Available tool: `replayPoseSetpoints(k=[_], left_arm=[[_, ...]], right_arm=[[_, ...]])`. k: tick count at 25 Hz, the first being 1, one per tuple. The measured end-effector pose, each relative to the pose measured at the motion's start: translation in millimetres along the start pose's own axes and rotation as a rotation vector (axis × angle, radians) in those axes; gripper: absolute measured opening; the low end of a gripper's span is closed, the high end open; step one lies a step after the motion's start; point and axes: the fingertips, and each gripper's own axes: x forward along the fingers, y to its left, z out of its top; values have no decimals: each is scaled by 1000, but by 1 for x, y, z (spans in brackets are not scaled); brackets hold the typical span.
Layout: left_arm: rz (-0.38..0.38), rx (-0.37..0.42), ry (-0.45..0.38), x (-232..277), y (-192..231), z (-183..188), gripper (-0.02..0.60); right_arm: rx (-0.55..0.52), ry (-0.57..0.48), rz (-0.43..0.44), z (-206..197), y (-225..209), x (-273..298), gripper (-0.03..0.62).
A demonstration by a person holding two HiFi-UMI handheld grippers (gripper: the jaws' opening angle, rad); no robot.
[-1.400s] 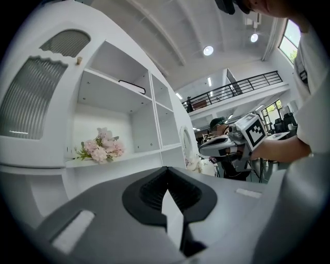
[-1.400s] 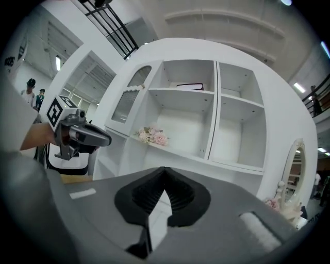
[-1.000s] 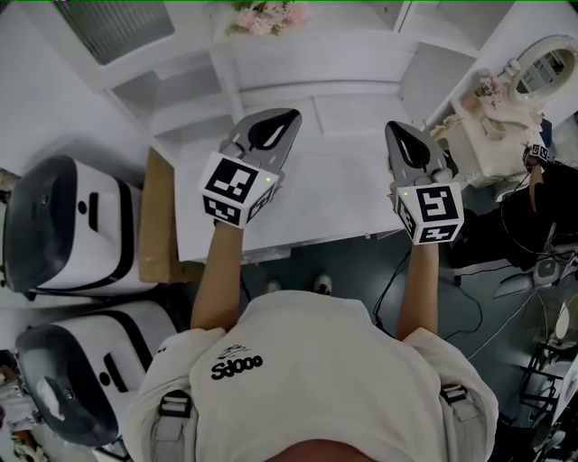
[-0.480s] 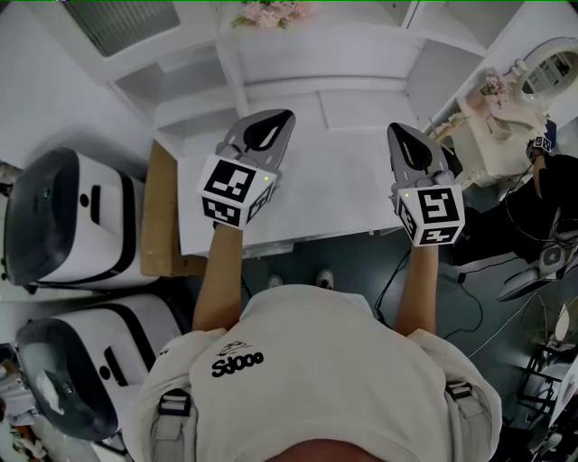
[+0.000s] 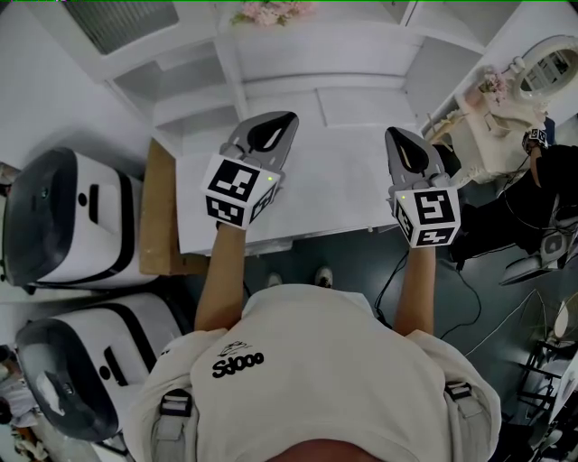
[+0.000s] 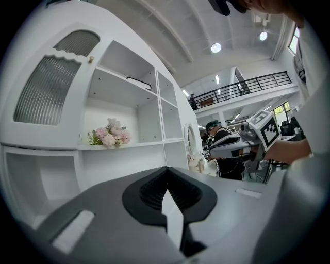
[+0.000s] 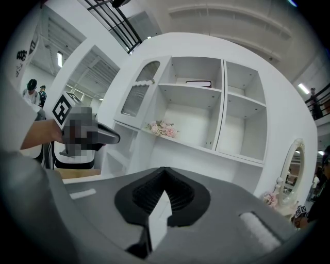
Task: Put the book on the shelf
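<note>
No book lies on the white table in the head view. A thin flat dark-edged thing, perhaps a book, rests on the upper shelf of the white shelf unit; it also shows in the left gripper view as a dark strip. My left gripper hovers over the table's left part, shut and empty, its tips pointing toward the shelves. My right gripper hangs over the table's right part, also shut with nothing in it.
Pink flowers sit on a shelf ledge above the table. Two white-and-black machines stand at the left beside a brown box. An ornate white vanity with a round mirror and a person in dark clothes are at the right.
Both grippers stay shut and nearly still over the table; the head view shifts slightly.
</note>
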Motion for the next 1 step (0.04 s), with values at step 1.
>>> replayPoseSetpoints(k=[1], left_arm=[[-1, -2, 0, 0, 0, 0, 20]], right_arm=[[1, 1, 1, -1, 0, 0, 1]])
